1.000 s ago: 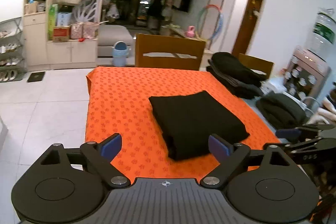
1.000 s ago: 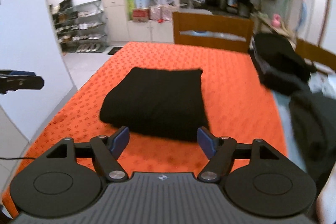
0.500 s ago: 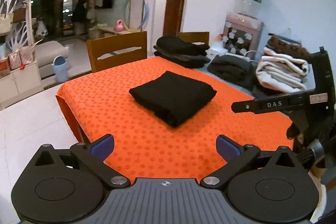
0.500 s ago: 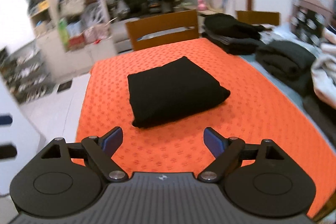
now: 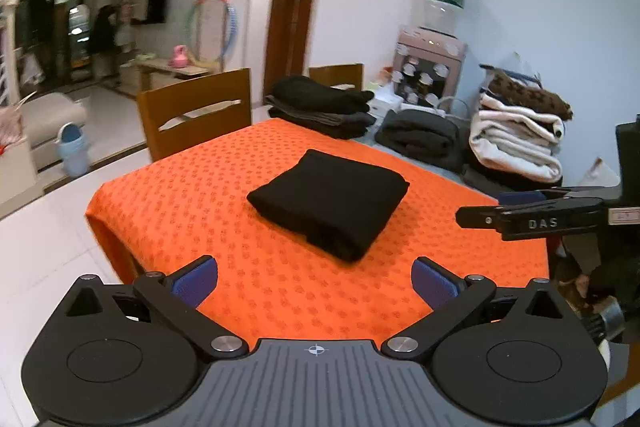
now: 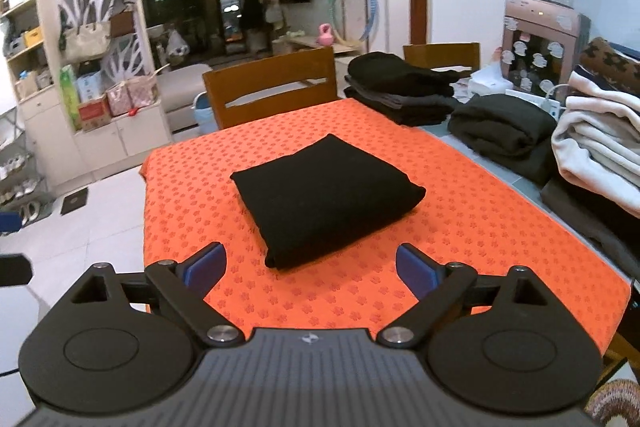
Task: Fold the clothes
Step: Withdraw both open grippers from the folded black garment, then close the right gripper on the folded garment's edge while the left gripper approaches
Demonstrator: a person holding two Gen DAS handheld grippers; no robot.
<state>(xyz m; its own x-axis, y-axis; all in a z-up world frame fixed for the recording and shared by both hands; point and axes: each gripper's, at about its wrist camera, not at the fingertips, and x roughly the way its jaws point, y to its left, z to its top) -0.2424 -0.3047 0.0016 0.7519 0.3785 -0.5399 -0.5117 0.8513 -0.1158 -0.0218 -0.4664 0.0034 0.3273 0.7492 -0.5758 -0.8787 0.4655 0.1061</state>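
Observation:
A black garment (image 5: 330,201) (image 6: 326,205) lies folded into a neat rectangle in the middle of the orange patterned tablecloth (image 5: 224,195) (image 6: 480,219). My left gripper (image 5: 315,279) hovers open near the table's front edge, short of the garment, with nothing between its blue pads. My right gripper (image 6: 310,267) is open too and empty, just in front of the garment's near corner. The right gripper's black finger (image 5: 532,217) also shows from the side at the right of the left wrist view.
Stacks of folded dark clothes (image 6: 400,93) (image 5: 320,105), a dark bundle (image 6: 500,137) and a pile of cream and brown garments (image 5: 520,139) (image 6: 600,143) sit along the table's right side. Wooden chairs (image 6: 272,87) (image 5: 196,111) stand behind. A water dispenser (image 5: 432,67) is against the wall.
Both grippers have swung round to the right, so the view now takes in the right wall and clothes piles. The folded garment has not moved. Both grippers stay open.

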